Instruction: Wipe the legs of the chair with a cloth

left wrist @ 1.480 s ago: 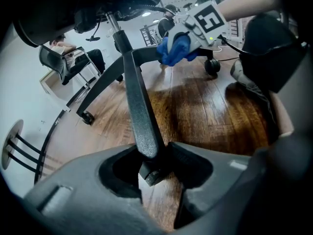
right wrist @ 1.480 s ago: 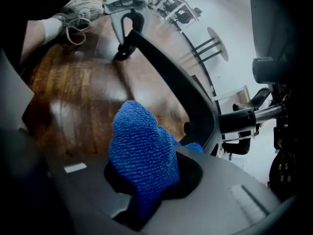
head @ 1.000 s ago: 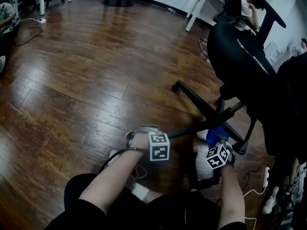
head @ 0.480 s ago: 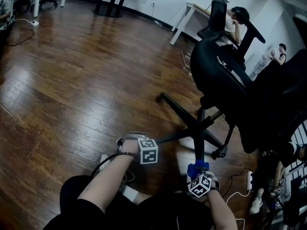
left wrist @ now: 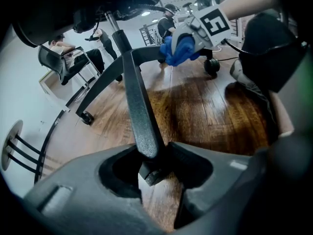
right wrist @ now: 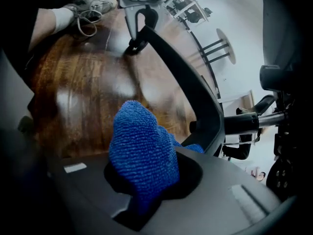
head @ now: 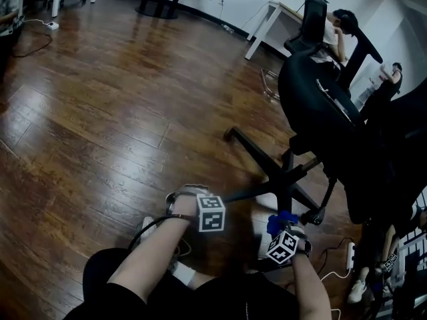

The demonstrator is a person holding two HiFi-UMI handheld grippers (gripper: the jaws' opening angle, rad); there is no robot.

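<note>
Right gripper retreated (cloth clamped); chair leg points away from left gripper.

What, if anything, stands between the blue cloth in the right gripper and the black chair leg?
Nothing visible: the blue knitted cloth in the right gripper sits close beside the black chair leg, with nothing between them.

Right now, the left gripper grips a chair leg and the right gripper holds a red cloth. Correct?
Not quite: the right gripper view shows the right gripper holding a blue cloth, not red. The left gripper does grip a chair leg.
</note>
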